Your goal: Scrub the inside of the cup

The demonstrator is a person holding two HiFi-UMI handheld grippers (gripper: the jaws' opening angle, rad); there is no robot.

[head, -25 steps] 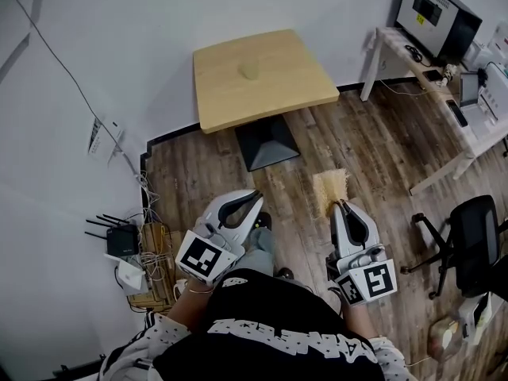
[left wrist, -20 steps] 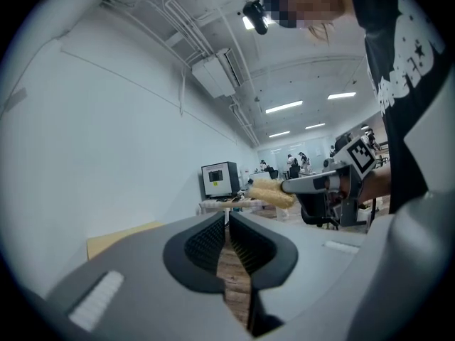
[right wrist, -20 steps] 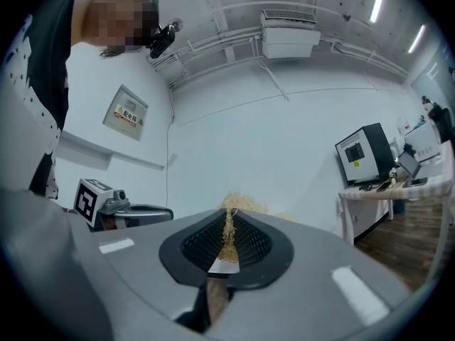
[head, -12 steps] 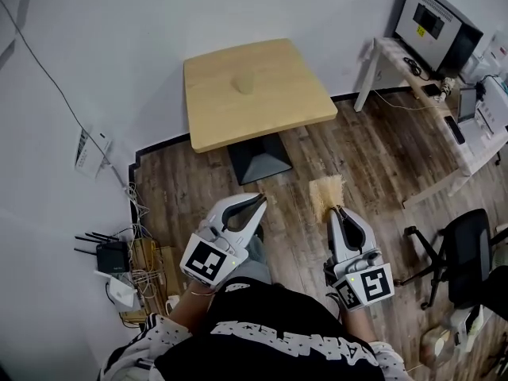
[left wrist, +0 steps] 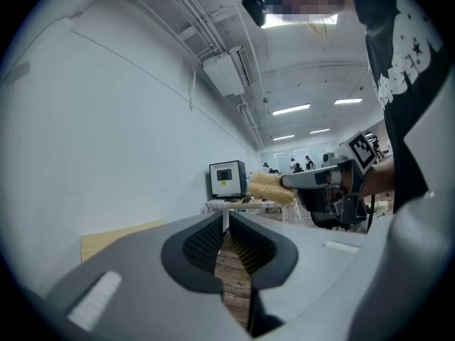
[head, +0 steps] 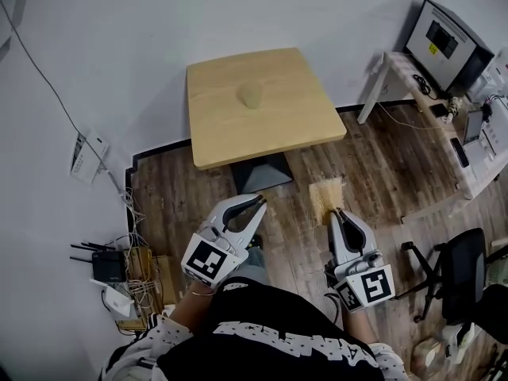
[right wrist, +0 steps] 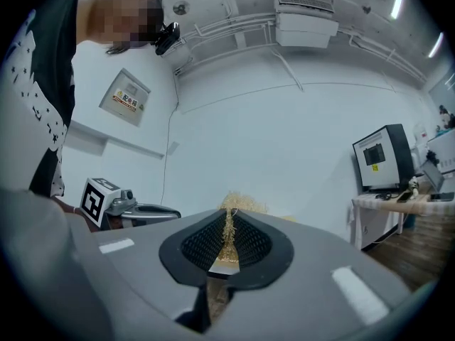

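Tan cup (head: 251,95) on wooden table (head: 295,121), inside unseen; right gripper (head: 337,211) clamps straw scrubber (head: 327,193).

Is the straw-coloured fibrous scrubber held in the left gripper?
No, the right gripper is shut on the straw-coloured fibrous scrubber; the left gripper is shut and empty.

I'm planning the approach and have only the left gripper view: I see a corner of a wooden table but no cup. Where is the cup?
Observer: The head view shows the cup near the middle of the wooden table.
Operator: Is the scrubber really clamped?
Observer: Yes. In the right gripper view the right gripper has its jaws shut on the straw-coloured scrubber.
Operator: What carries the table?
Observer: One dark pedestal base, no corner legs.
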